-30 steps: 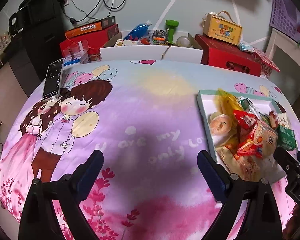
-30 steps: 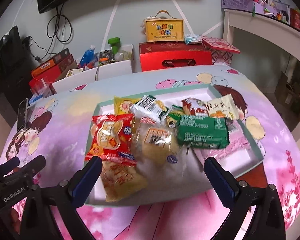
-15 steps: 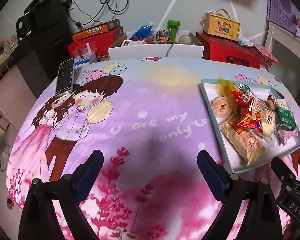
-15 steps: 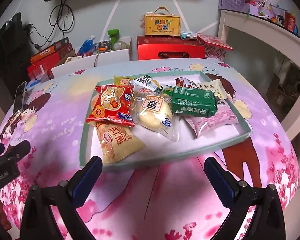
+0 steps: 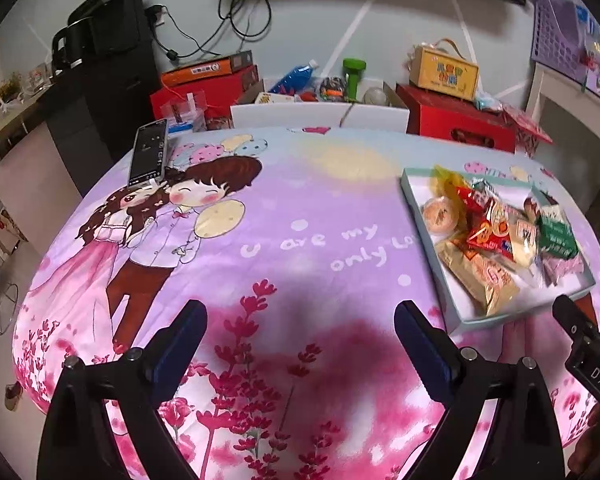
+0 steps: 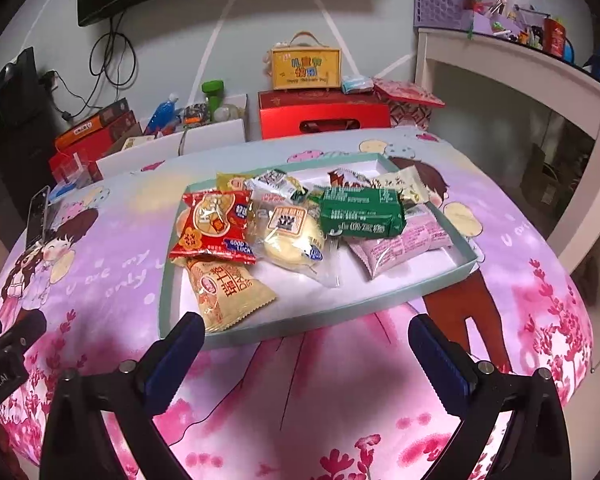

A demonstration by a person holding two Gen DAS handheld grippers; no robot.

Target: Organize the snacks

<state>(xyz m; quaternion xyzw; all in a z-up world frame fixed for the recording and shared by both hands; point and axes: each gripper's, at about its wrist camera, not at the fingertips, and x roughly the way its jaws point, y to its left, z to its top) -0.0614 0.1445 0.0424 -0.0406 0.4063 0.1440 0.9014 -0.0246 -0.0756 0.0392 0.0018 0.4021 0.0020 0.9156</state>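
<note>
Both tongs hang spread wide w/ nothing between the pads: left tongs (image 5: 300, 344) over bare pink-flower cloth, right tongs (image 6: 306, 354) just short of the tray's near rim. Vs 1 s ago I've pulled both back and up: the tray (image 6: 420, 286) then filled most of the right view w/ the pads flanking the packets, now it sits fully ahead of the pads, whole rim visible. In the left view the tray (image 5: 414, 204) has gone from crowding the right edge to lying farther off, and more of the cloth-covered surface (image 5: 300, 216) shows, incl. its near flower border.

Snacks look unmoved, all heaped in the tray: red packet (image 6: 214, 226) at left on top of the tan packet (image 6: 228, 290), clear-wrapped bun (image 6: 290, 238) in the middle, green packet (image 6: 362, 212) to its right, overlapping the pink packet (image 6: 400, 246). Yellow and white packets behind are partly hidden.

Phone (image 5: 148, 152) lies at the far left of the surface, well apart from the tray. Right tongs' body pokes into the left view at lower right, and vice versa.
</note>
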